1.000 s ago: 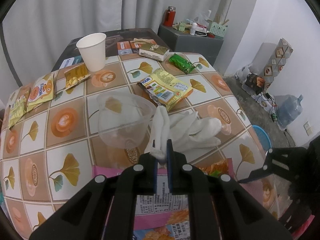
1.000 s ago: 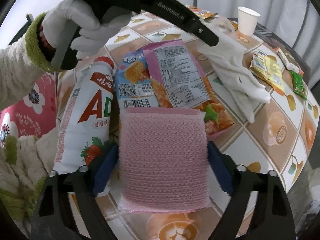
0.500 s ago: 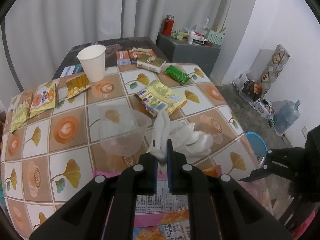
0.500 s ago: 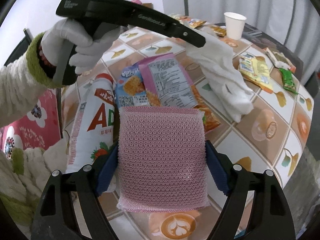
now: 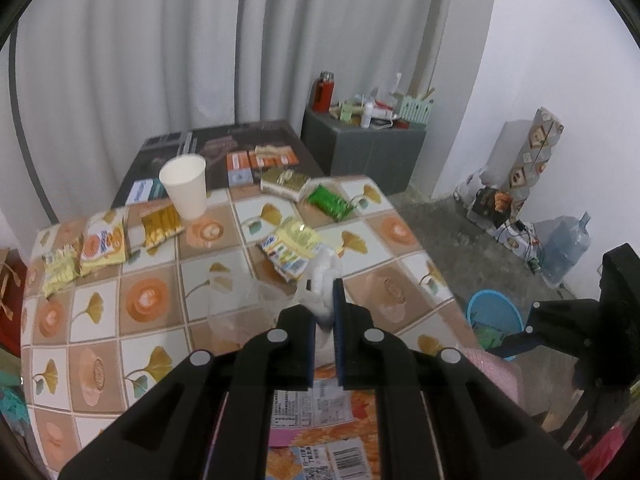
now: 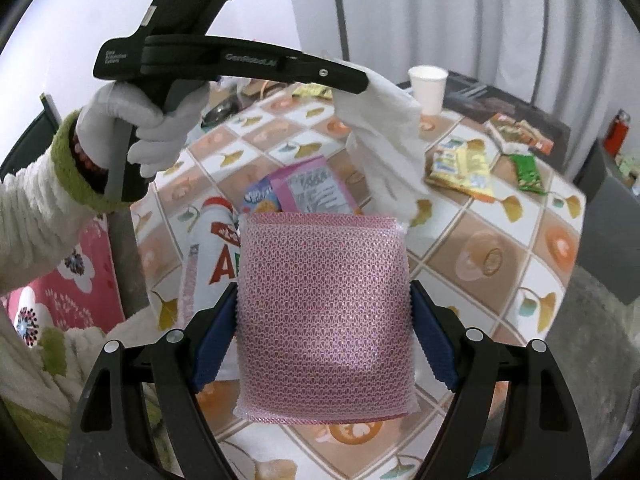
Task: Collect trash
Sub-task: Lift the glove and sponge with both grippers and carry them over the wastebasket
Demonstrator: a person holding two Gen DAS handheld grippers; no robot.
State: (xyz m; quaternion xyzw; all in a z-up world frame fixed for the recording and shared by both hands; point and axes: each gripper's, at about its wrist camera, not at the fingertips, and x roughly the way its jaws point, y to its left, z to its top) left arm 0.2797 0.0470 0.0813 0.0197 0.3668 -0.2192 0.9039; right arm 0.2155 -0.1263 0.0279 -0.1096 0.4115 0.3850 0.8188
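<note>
My left gripper (image 5: 323, 312) is shut on a white glove (image 5: 322, 280) and holds it high above the table; from the right wrist view the glove (image 6: 388, 132) hangs free from the left gripper (image 6: 352, 84). My right gripper (image 6: 324, 320) is shut on a pink mesh sponge (image 6: 324, 312), held above the table's near edge. On the table lie a pink snack bag (image 6: 316, 192), a blue snack bag (image 6: 260, 196), a white drink bottle (image 6: 208, 256) and a clear plastic cup (image 5: 240, 312).
The tiled table (image 5: 152, 300) carries a paper cup (image 5: 186, 186), yellow wrappers (image 5: 294, 246), a green packet (image 5: 330, 202) and several small packets at the left (image 5: 102, 240). A blue bin (image 5: 494, 316) stands on the floor right of the table. A grey cabinet (image 5: 368, 148) stands behind.
My left gripper has risen and lifted the white glove off the table. My right gripper has also risen with the pink sponge.
</note>
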